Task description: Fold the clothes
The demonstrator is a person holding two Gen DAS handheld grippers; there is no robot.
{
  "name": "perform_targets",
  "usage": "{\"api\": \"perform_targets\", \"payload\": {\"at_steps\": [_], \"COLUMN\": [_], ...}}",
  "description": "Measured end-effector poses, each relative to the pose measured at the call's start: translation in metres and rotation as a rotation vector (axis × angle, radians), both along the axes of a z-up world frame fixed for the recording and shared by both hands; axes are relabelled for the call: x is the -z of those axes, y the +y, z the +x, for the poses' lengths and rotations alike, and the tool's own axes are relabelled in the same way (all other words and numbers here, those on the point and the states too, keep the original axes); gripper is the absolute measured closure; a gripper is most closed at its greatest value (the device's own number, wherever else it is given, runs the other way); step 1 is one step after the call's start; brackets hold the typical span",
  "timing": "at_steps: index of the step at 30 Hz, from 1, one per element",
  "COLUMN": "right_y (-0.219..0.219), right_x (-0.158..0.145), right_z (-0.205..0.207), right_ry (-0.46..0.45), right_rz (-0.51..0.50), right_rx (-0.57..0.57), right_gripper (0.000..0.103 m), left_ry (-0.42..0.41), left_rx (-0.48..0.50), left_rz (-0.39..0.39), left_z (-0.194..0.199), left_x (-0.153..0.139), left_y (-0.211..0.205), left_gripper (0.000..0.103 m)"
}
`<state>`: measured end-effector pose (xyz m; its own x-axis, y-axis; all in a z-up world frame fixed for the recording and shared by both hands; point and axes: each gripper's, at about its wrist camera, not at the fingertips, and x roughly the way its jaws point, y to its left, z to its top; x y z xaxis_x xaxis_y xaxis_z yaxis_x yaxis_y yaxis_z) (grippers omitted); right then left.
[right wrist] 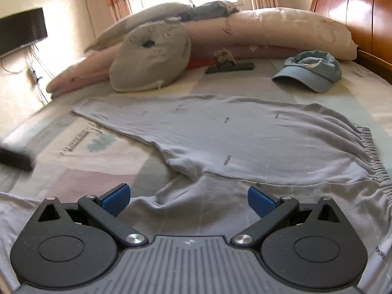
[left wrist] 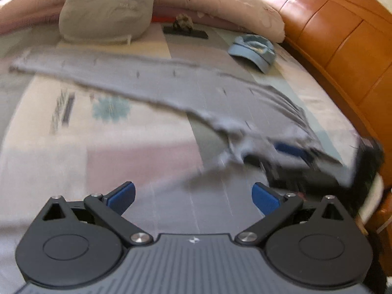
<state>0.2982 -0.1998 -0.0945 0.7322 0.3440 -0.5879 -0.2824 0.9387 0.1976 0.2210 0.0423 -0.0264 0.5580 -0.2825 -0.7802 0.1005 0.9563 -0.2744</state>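
A pair of grey trousers [right wrist: 245, 137] lies spread on the bed, one leg stretching to the far left, the elastic waistband [right wrist: 370, 152] at the right. The near leg runs under my right gripper [right wrist: 188, 199], which is open and empty just above the cloth. In the left wrist view the trousers [left wrist: 171, 83] lie across the bed. My left gripper [left wrist: 193, 196] is open and empty over the near leg. The right gripper [left wrist: 294, 152] shows there, blurred, at the waistband end.
A light blue cap [right wrist: 311, 71] lies at the back right of the patterned sheet [right wrist: 98, 161]. A grey cat cushion [right wrist: 152, 56], pink pillows [right wrist: 269, 29] and a dark flat object [right wrist: 230, 67] line the back. The wooden headboard [left wrist: 343, 49] is on the right.
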Motion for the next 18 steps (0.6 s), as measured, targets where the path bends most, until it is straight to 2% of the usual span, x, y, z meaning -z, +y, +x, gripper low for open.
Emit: {"api": "perform_targets", "payload": {"at_steps": [3, 9, 13, 18], "right_y": [-0.002, -0.010, -0.016, -0.018], "right_x": [-0.002, -0.004, -0.003, -0.001], "right_z": [-0.005, -0.007, -0.006, -0.003], "right_ry": [-0.010, -0.015, -0.012, -0.004], "right_rz": [0.031, 0.073, 0.095, 0.103], "right_rx": [-0.009, 0.006, 0.030, 0.052], "right_gripper": [0.000, 0.000, 0.000, 0.000], "left_ry": [0.027, 0.100, 0.053, 0.031], "left_rx": [-0.007, -0.046, -0.060, -0.088], "left_rz": [-0.040, -0.072, -0.043, -0.045], "left_z": [-0.019, -0.016, -0.005, 0.017], "left_x": [0.016, 0.057, 0.065, 0.067], "left_y": [-0.002, -0.005, -0.004, 0.005], "left_gripper": [0.002, 0.002, 0.002, 0.001]}}
